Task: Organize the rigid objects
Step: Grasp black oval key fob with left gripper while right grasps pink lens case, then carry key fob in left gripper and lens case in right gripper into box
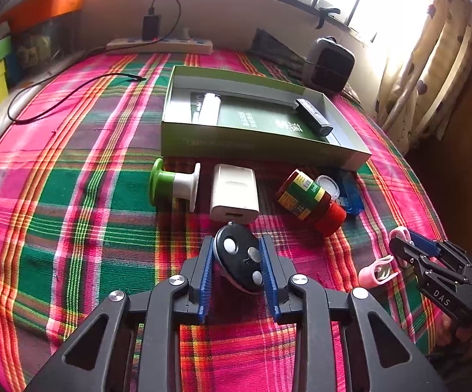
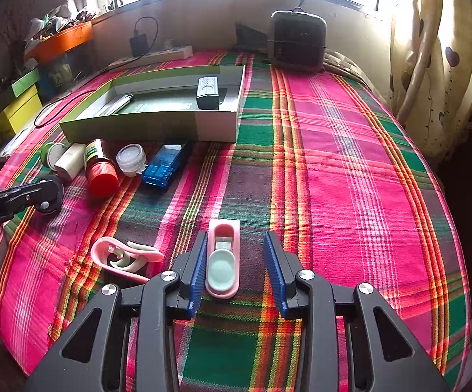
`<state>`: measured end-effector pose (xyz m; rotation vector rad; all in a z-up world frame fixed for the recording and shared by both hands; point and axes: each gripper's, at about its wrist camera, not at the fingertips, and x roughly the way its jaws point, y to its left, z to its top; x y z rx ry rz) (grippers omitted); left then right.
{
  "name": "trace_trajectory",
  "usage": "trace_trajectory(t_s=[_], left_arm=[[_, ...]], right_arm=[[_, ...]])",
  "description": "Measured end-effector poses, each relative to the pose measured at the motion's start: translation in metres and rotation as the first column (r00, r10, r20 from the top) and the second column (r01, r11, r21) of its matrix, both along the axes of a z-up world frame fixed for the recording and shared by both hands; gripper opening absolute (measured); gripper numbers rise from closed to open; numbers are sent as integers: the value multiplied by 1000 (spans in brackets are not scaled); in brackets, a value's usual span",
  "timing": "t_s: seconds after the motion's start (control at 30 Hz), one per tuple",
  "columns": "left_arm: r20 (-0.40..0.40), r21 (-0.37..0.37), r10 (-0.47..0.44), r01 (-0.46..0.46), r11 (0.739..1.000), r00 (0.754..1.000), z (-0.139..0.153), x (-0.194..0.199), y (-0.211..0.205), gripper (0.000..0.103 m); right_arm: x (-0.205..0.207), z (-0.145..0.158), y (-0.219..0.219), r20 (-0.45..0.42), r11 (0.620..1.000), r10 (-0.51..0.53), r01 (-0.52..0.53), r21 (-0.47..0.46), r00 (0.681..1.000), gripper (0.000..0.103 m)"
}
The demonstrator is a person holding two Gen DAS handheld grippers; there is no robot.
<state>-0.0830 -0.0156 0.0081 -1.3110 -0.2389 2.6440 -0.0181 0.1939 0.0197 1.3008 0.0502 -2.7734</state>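
Now left gripper (image 1: 237,263) jaws clamp black disc (image 1: 239,261).

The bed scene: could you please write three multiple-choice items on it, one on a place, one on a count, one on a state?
1. Where does the black stick-shaped device lie?
A. inside the green box
B. on the plaid cloth
C. on the power strip

2. How many things lie in the box?
A. one
B. two
C. four

3. What does the left gripper hold?
A. nothing
B. the red-capped bottle
C. the black round disc

Answers: 1 A, it rests within the box walls; 2 B, that device and a white tube; 3 C, both blue fingers press its sides.
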Motion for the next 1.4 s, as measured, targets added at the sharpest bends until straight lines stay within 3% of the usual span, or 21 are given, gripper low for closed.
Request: trace_trajectory(t_s=[0.3,0.67,1.03,1.4], left_arm=[[-1,1,0,0,1000,1000,0,0,0,26],[-1,-4,3,-3,1000,1000,1,0,-1,26],[-7,-12,5,-5,1000,1000,3,-1,-3,26],[-49,-29,1,-2,1000,999,23,-6,-4,26]], right_arm=[[0,0,-1,-1,1000,0,0,0,1000,33],[1,0,1,-1,1000,4,-4,-11,1000,19],[1,3,2,-4,1000,8,-8,-26,1000,19],[-7,22,-1,-42,999,25,-26,-24,999,19]])
